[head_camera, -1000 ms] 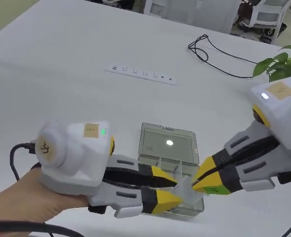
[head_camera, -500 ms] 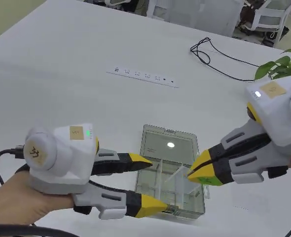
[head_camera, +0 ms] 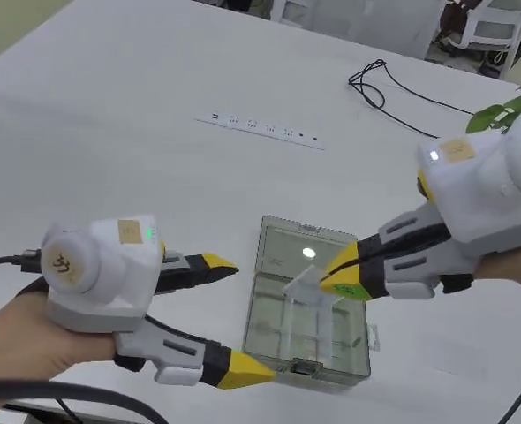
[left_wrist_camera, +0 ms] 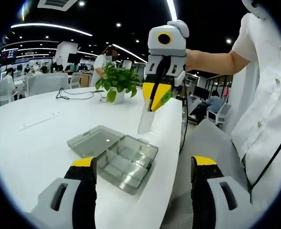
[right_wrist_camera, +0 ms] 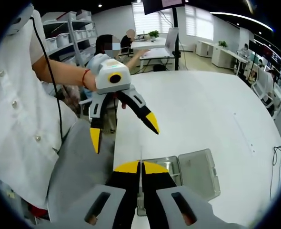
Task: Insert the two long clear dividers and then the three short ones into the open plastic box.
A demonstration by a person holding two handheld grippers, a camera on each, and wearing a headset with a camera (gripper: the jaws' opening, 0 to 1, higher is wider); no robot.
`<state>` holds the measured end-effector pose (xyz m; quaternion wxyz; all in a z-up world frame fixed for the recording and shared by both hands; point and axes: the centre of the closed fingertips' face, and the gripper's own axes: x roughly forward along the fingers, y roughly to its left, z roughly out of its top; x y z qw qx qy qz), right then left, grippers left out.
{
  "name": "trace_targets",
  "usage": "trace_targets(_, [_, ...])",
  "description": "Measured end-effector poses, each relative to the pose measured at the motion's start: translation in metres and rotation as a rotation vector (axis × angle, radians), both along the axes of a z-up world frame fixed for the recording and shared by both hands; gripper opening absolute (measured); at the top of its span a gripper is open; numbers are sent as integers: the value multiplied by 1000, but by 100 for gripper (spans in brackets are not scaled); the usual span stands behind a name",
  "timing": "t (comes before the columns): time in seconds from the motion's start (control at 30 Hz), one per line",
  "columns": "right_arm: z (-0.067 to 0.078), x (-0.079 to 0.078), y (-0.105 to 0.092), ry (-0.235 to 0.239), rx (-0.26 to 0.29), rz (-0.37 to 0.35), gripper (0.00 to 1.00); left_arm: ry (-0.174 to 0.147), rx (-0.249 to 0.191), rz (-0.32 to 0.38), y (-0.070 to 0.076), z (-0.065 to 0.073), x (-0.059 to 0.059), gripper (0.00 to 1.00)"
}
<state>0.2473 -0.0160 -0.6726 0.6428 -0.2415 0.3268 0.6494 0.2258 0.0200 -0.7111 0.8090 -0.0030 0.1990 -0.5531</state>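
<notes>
Over the open plastic box [head_camera: 274, 331], holding a clear divider [head_camera: 306, 288] aloft and tilted, seemingly clear of the rim, pinched by one edge between the closed-together jaws of the right gripper [head_camera: 329, 277]. Off to the near left, pulling back the left gripper [head_camera: 236, 316], now gaping wide and gripping nothing, after crowding tip to tip with the right one a second ago. Probably marking a hand-over just finished, leaving this piece to be seated by the right side alone. Showing partition lines already inside the base, too faint for counting. Handling a thin, flat, glass-clear rectangular sheet. Sitting below, a shallow, smoky translucent box with its hinged lid lying flat behind, resting on a smooth matte white table [head_camera: 110, 132].
</notes>
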Motion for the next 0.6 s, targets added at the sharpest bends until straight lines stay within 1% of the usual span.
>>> trace_targets(0.03, [-3, 2, 1, 0, 3, -7, 2, -1, 3, 2, 0, -2, 0, 86])
trace_targets(0.1, [-10, 8, 5, -2, 10, -25, 2, -3, 28, 11, 0, -8, 2, 91])
trace_targets(0.13, [-15, 10, 6, -3, 13, -31, 2, -11, 44, 15, 1, -12, 3, 94])
trace_targets(0.17, [-20, 16, 5, -4, 14, -35, 2, -12, 51, 17, 1, -14, 4, 96])
trace_targets(0.2, [-24, 18, 6, -3, 15, -39, 2, -5, 56, 18, 1, -17, 4, 98])
trace_targets(0.23, [-29, 18, 7, -2, 14, -42, 2, -5, 57, 18, 1, -18, 4, 99])
trace_targets(0.37, [-46, 22, 9, -3, 10, -49, 2, -3, 79, 15, 1, -25, 4, 100])
trace_targets(0.43, [-51, 22, 9, -6, 8, -50, 2, 3, 87, 11, 1, -28, 4, 100])
trace_targets(0.5, [-55, 23, 11, -8, 12, -53, 2, 14, 85, 11, 1, -29, 3, 100])
trace_targets(0.6, [-64, 24, 9, -8, 8, -55, 2, 10, 76, 15, 0, -28, 5, 100])
